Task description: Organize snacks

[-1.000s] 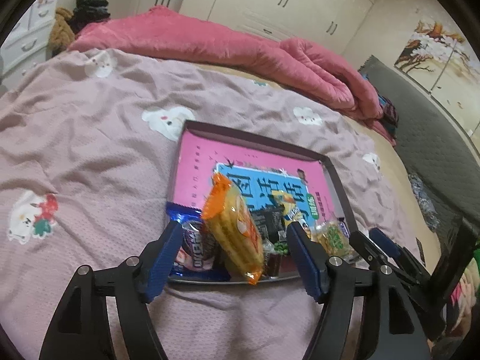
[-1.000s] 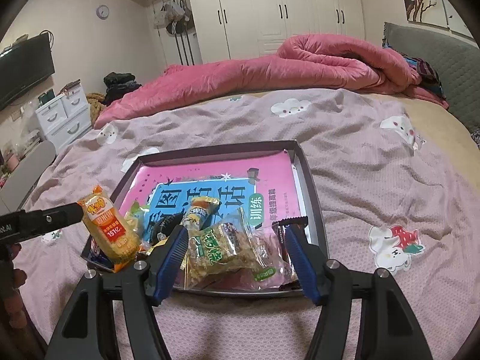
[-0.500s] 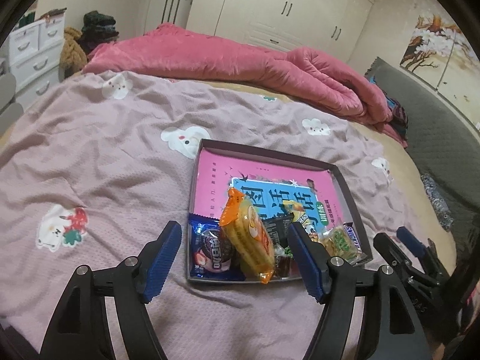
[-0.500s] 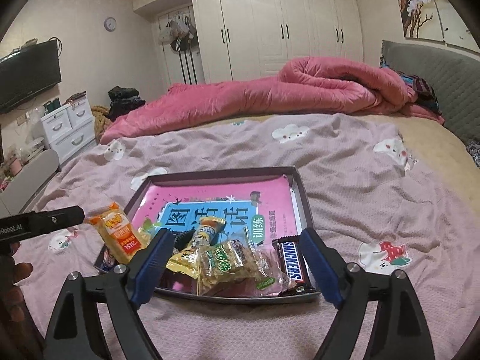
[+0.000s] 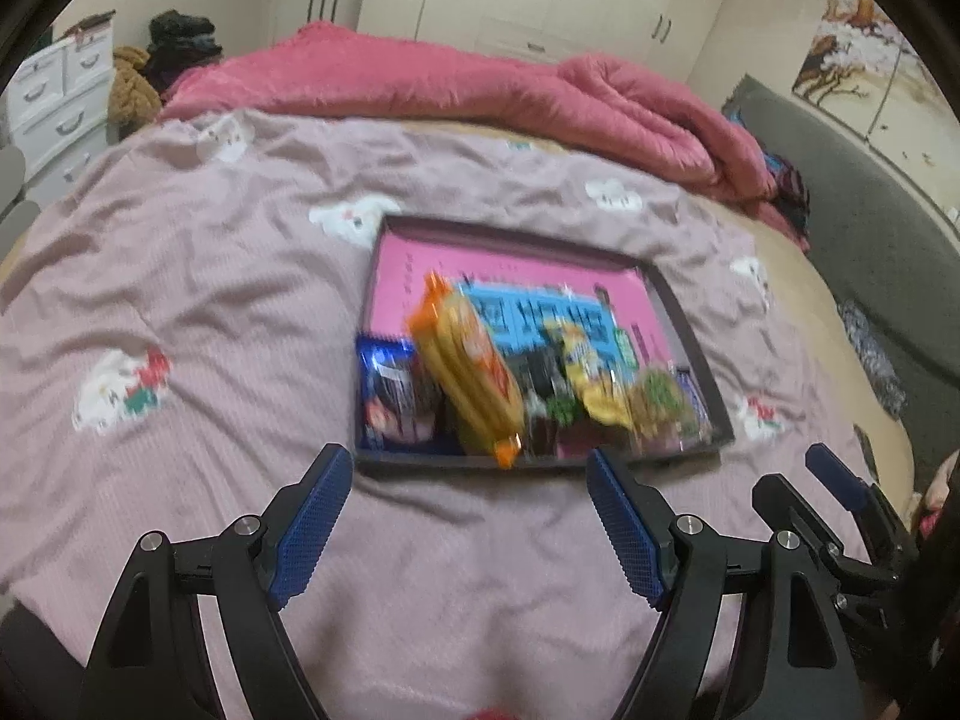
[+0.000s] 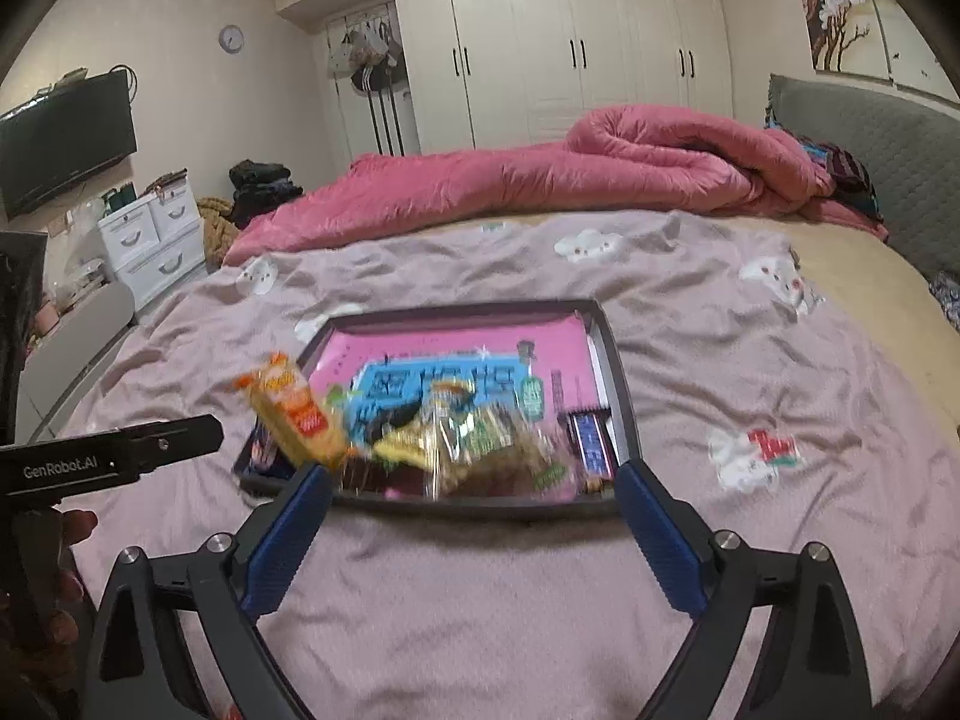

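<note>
Both tools have backed off the dark shallow rectangular tray since a second ago. The left tool and right tool are both spreading wider with nothing between the pads. All the snacks, including the orange plastic cracker pack, sit bunched along the tray's lower edge in frame, so sorting looks about done. The tray sits on a mauve bedsheet with cloud prints, rumpled pink quilt behind, white wardrobes at top.

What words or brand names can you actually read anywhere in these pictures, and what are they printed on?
"GenRobot.AI": on the black arm of the left gripper, seen from the right wrist.
Snack wrappers in the tray: print blurred, unreadable.
Pink and blue book under them: large characters, too blurred to read.
Wall clock: numerals too small.
</note>
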Available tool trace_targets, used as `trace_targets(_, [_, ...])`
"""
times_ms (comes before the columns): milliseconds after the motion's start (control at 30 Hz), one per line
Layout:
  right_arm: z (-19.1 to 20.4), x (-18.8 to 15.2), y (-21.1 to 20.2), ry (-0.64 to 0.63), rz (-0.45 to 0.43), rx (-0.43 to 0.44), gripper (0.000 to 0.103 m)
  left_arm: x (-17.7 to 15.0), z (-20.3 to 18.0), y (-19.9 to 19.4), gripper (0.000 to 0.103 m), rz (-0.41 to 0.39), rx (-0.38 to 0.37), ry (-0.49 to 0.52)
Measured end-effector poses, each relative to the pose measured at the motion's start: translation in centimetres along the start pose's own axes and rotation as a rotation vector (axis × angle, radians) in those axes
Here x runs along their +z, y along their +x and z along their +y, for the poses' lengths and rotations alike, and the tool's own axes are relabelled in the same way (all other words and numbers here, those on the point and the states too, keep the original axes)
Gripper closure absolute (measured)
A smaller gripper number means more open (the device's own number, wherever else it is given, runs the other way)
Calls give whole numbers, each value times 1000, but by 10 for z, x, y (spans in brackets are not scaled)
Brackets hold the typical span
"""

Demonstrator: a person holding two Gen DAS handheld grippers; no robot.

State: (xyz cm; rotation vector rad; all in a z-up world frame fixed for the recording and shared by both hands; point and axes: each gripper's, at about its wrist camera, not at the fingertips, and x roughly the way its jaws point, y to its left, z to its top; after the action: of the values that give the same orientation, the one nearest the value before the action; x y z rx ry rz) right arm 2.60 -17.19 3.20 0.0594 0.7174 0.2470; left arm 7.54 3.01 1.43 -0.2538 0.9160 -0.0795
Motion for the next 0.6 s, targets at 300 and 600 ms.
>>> trace_targets(300, [-14, -18, 0, 38, 60, -20, 6, -27, -12, 1, 21, 52, 9, 43])
trace_targets(600, [-9, -19, 0, 13, 70, -21, 6, -31, -17, 0, 21, 57, 16, 63])
